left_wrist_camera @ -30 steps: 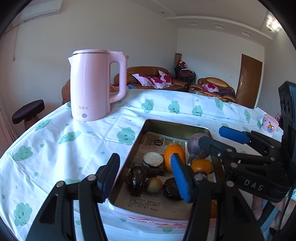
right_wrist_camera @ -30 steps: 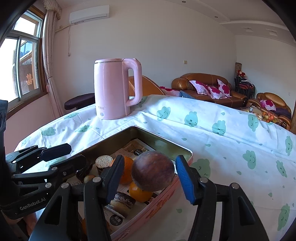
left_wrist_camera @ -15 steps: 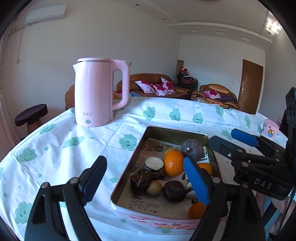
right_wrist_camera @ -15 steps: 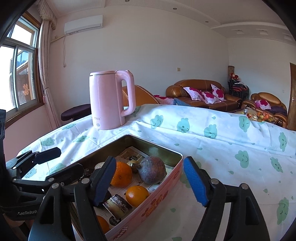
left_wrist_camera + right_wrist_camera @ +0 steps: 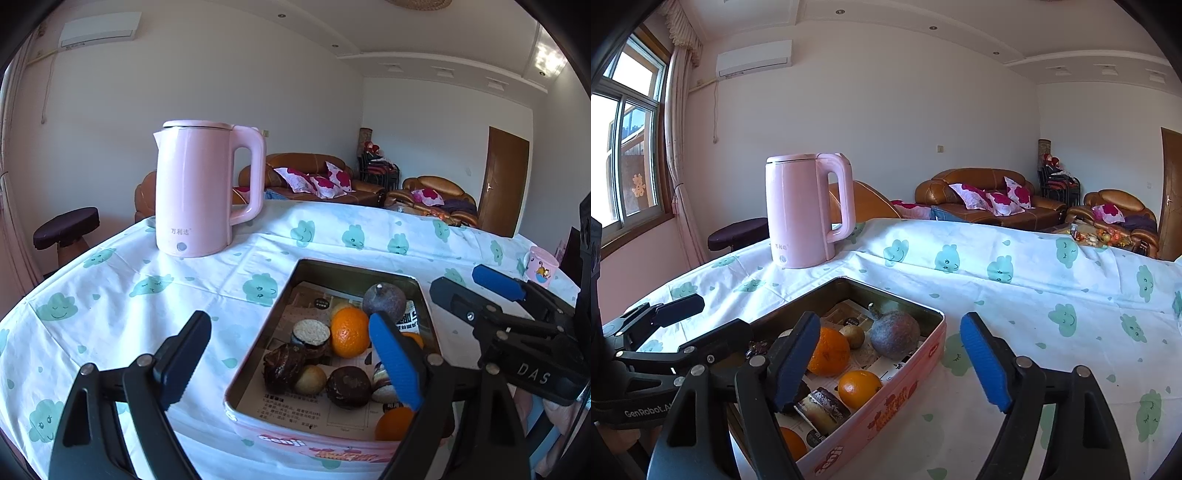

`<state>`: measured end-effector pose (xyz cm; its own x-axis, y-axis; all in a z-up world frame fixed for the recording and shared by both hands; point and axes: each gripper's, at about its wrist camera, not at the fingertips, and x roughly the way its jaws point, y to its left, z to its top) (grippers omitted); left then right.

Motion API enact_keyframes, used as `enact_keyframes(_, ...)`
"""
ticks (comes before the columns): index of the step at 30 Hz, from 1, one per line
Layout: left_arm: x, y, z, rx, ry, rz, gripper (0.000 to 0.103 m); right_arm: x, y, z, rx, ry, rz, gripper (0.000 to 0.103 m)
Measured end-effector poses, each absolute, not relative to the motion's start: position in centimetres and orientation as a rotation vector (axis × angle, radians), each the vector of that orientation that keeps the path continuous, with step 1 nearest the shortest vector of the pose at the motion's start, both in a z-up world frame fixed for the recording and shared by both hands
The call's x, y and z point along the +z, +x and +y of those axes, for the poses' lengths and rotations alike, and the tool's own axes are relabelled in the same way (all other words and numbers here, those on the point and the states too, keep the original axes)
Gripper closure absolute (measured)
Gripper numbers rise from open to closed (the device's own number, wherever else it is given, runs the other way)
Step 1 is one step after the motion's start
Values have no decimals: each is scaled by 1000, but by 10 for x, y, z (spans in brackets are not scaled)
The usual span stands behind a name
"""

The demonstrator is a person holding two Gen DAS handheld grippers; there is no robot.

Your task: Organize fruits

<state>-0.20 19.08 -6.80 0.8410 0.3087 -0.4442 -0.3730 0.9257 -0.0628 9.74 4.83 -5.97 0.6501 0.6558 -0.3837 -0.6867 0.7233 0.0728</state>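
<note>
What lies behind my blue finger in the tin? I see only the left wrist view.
Observer: From the right wrist view, a wrapped cake bar lies there, beside a small orange.
Operator: Does the right gripper hold anything?
Observer: No. The right gripper holds nothing; its jaws are opening, with nothing between them. The dark round fruit lies free in the tin.

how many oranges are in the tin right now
3. One orange lies mid-tin beside the purple fruit, one by the tin's right wall, one at the near end. More may be hidden.
</note>
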Motion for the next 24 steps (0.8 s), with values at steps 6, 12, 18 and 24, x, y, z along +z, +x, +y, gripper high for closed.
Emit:
enact_keyframes(6,-68,-2,191,367,-147,443,13,-60,98,46,759,-73,405,19)
enact_keyframes(12,-68,-2,191,370,-147,440,9,-60,99,45,758,-66,406,18)
enact_keyframes(18,-68,-2,191,371,-146,441,9,-60,99,45,758,-66,406,18)
enact_keyframes(24,-68,-2,192,371,-146,441,9,-60,99,45,758,-67,405,18)
